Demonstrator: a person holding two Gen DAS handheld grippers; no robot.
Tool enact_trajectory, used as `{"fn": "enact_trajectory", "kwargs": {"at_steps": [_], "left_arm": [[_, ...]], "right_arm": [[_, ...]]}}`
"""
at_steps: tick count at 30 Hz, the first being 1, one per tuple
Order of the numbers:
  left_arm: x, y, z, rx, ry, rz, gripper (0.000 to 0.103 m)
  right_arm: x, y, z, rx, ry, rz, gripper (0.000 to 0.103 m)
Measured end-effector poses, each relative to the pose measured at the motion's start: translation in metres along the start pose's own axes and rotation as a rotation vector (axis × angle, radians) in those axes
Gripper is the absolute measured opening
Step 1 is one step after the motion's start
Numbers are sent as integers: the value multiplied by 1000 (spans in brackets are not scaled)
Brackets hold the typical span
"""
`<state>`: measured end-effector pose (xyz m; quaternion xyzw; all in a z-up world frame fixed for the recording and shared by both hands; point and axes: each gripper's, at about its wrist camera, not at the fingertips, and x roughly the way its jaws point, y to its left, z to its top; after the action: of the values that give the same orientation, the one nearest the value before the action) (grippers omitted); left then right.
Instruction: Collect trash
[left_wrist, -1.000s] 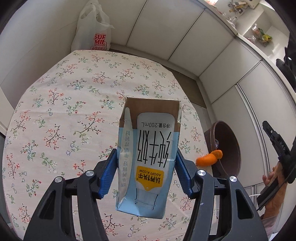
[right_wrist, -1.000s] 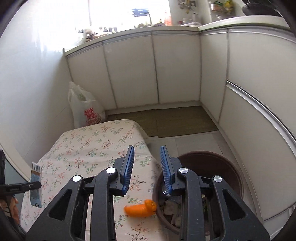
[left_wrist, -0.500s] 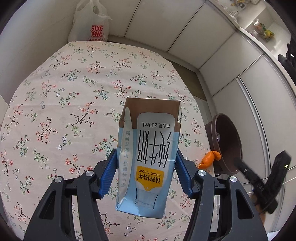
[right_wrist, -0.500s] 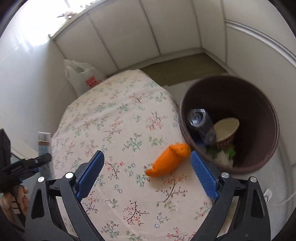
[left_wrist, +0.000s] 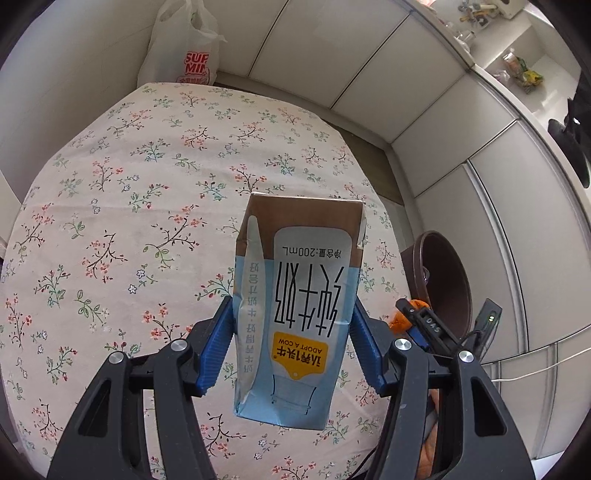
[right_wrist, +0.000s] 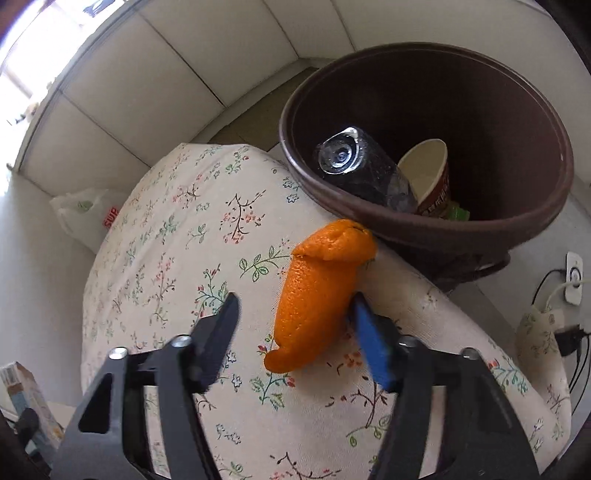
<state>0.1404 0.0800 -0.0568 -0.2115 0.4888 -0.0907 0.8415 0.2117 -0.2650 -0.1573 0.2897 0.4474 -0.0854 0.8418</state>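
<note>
A blue and brown milk carton (left_wrist: 303, 280) hangs upside down above the floral table, and my left gripper (left_wrist: 291, 314) is shut on its sides. An orange peel (right_wrist: 317, 288) lies at the table's edge beside the brown trash bin (right_wrist: 406, 229). My right gripper (right_wrist: 295, 301) is low over the table with the peel between its closing jaws. The blue right pad touches the peel; the left finger stands apart from it. In the left wrist view the peel (left_wrist: 400, 321) shows partly behind the right gripper, next to the bin (left_wrist: 443, 280).
The bin stands on the floor against the table edge and holds a clear bottle (right_wrist: 354, 166) and a paper cup (right_wrist: 432, 177). A white plastic bag (left_wrist: 184, 55) sits past the table's far end. White cabinets line the walls. A wall socket (right_wrist: 572, 273) with cables is at right.
My right gripper came down toward the table, rolled, opened wide and then narrowed around the orange peel. The left gripper kept the carton almost still.
</note>
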Motion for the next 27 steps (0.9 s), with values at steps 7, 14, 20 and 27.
{"fn": "enact_trajectory", "kwargs": {"at_steps": [7,14,20,27], "left_arm": [[-7,5,0,-13,-18,7,58],[-9,1,1,-13,-42,7,59],[-11,-3,3,-22,-73,-19,59],[-1,-15,3,-14,-61,-49,59]], "right_arm": [[11,13,-5,-36,54,116,29],[-8,34,-10,-135,77,257,21],[-52,51,1,-207,-6,361,21],[-130,41,49,-228,-180,418,21]]}}
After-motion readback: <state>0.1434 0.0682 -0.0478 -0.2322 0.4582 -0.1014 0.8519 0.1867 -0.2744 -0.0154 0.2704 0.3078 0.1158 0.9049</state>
